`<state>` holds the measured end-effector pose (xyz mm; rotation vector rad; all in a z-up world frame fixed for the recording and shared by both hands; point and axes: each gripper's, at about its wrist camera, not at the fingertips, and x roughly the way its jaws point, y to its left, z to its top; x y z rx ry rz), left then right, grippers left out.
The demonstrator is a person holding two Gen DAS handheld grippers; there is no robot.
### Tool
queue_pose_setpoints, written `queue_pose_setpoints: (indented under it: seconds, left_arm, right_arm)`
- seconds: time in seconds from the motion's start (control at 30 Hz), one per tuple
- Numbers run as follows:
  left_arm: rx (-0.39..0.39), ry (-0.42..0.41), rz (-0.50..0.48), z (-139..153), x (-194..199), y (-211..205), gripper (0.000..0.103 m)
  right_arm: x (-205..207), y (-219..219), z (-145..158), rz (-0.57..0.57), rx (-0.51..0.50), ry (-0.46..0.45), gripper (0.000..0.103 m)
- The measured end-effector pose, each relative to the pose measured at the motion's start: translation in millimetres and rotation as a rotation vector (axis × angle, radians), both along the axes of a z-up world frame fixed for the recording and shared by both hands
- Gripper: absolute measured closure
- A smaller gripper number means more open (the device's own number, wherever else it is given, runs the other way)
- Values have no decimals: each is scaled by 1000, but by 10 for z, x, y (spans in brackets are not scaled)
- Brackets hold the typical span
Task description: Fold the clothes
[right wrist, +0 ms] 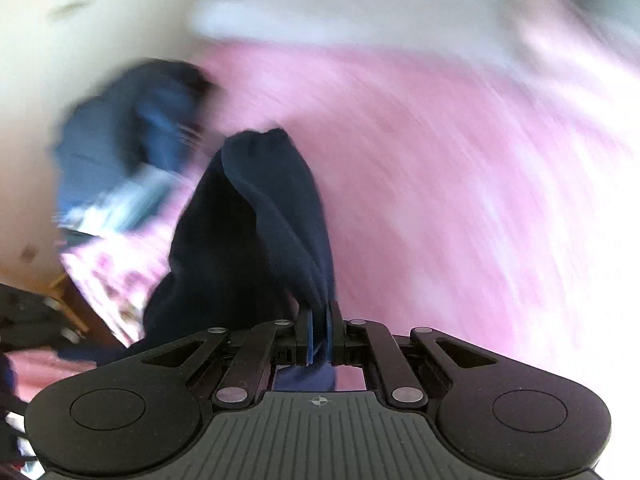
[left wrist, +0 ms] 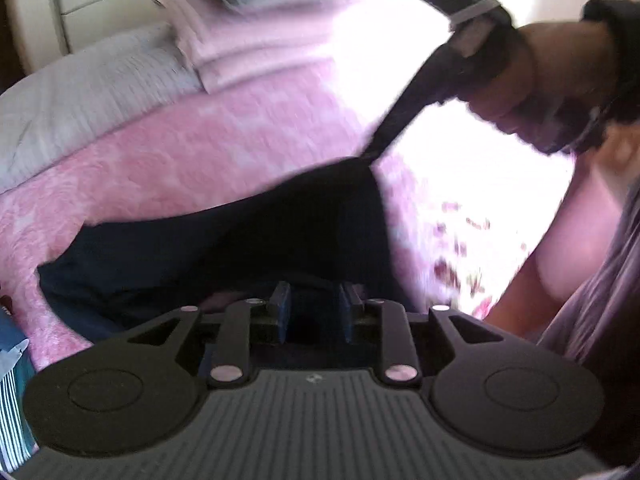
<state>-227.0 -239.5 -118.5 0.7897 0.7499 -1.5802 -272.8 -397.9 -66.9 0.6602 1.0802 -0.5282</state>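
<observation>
Ahead of my left gripper (left wrist: 316, 300) the pink bedspread (left wrist: 192, 152) runs wide and bare up to the stacked pillows (left wrist: 240, 40) at its far end, and off to the right it is washed out by bright light. Ahead and to the right of my right gripper (right wrist: 319, 336) the same spread is open too, though badly smeared with blur; a heap of blue clothes (right wrist: 132, 148) sits ahead to its left.

The dark navy garment (left wrist: 224, 240) stretches as a long band from low on my left fingers' left side, up and to the right, ending in a pulled point where my right gripper (left wrist: 384, 132) pinches it. In the right view it hangs from my fingers, long axis pointing straight ahead.

My right fingers are clamped on the garment's edge. My left fingers stand apart, with the cloth lying just beyond their tips; I cannot tell whether they touch it.
</observation>
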Motion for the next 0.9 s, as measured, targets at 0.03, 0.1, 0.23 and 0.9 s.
queue_pose_setpoints:
  seconds: [0.03, 0.1, 0.23, 0.9]
  left_arm:
    - [28, -7, 16, -57, 15, -36, 68]
    - [63, -2, 92, -139, 144, -82, 58]
    - [129, -8, 332, -367, 790, 89, 36]
    - [119, 143, 631, -1750, 3225, -717, 94]
  right_arm:
    - [-191, -19, -73, -53, 16, 26, 99]
    - [-450, -30, -162, -130, 34, 57, 92]
    - [-227, -85, -192, -137, -17, 8, 16]
    - [2775, -596, -2221, 238, -61, 31, 83]
